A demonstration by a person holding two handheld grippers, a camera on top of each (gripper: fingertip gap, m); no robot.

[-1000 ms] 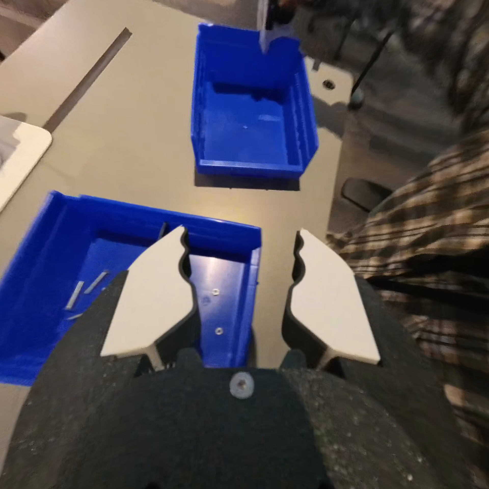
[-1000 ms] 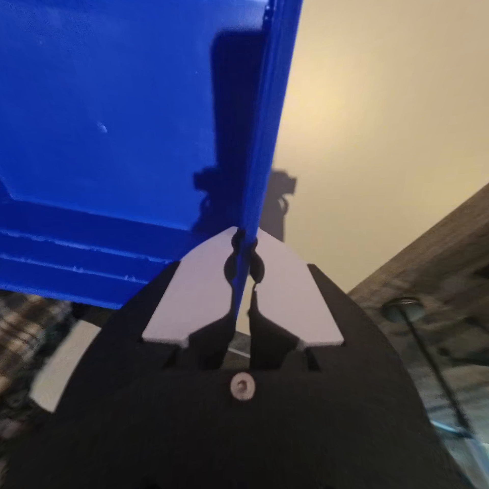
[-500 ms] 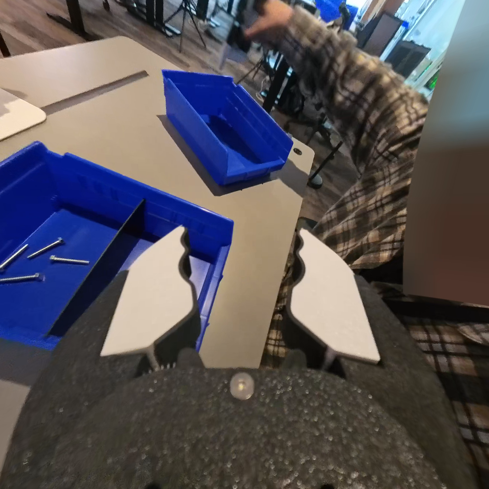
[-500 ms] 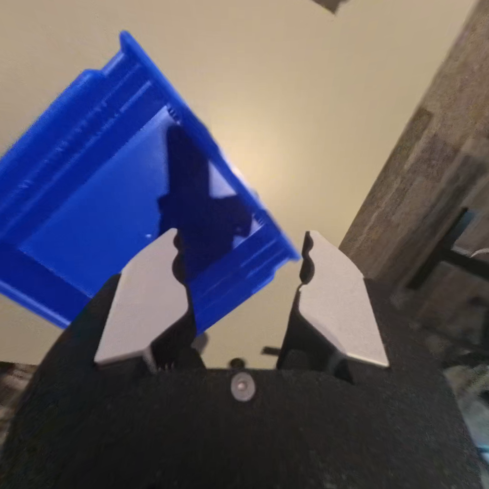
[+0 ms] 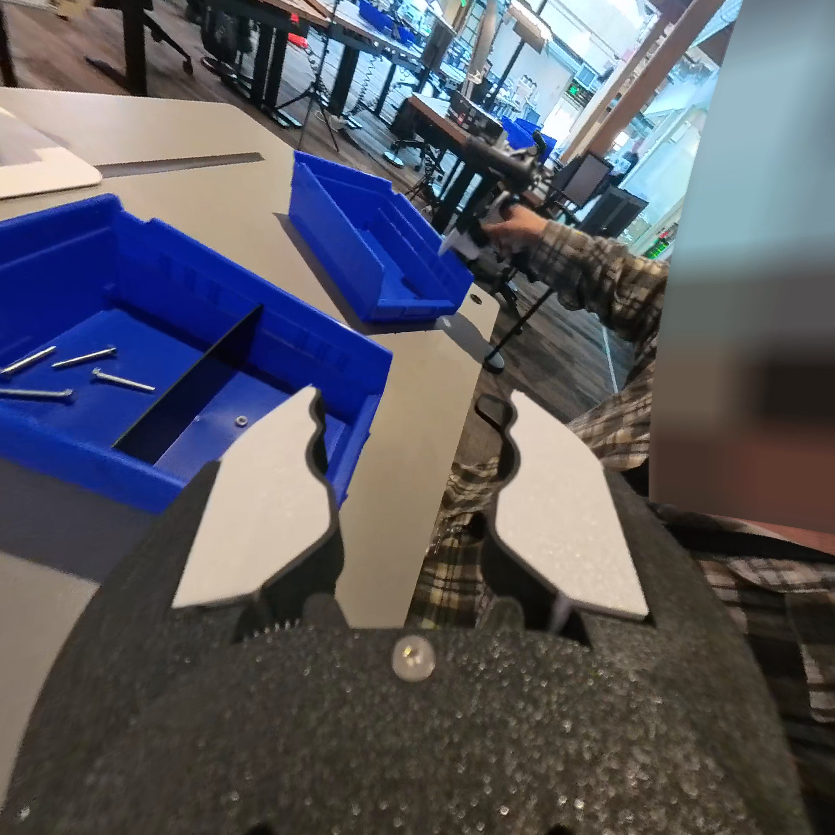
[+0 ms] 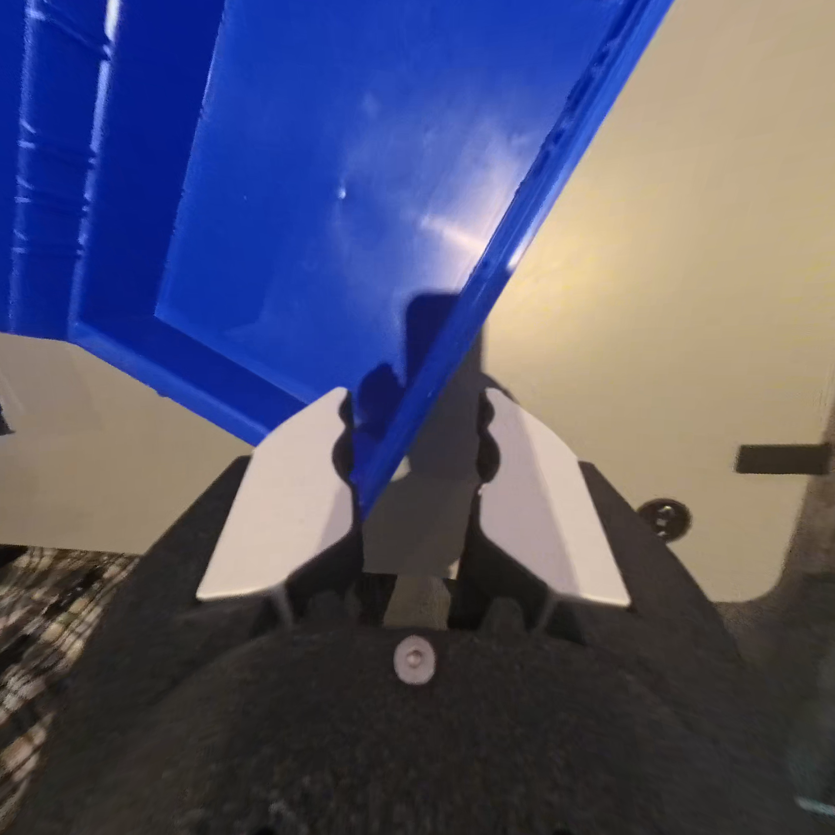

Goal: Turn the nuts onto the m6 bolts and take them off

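The right claw [image 6: 413,445] is straddling the side wall of the small empty blue plastic bin [image 6: 316,203] with its fingers apart, one pad beside the wall and the other clear of it, so nothing is being gripped. If it is closing off-centre, the bin could be skidding across the pale grey bench [image 6: 655,226] toward the edge nearby. The left claw [image 5: 413,445] is hanging wide apart and empty above the bench edge. The silver bolts [image 5: 122,384] are lying in the larger divided blue bin [image 5: 316,343], with a small silver nut [image 5: 241,420] in the compartment beside them; none is being handled.
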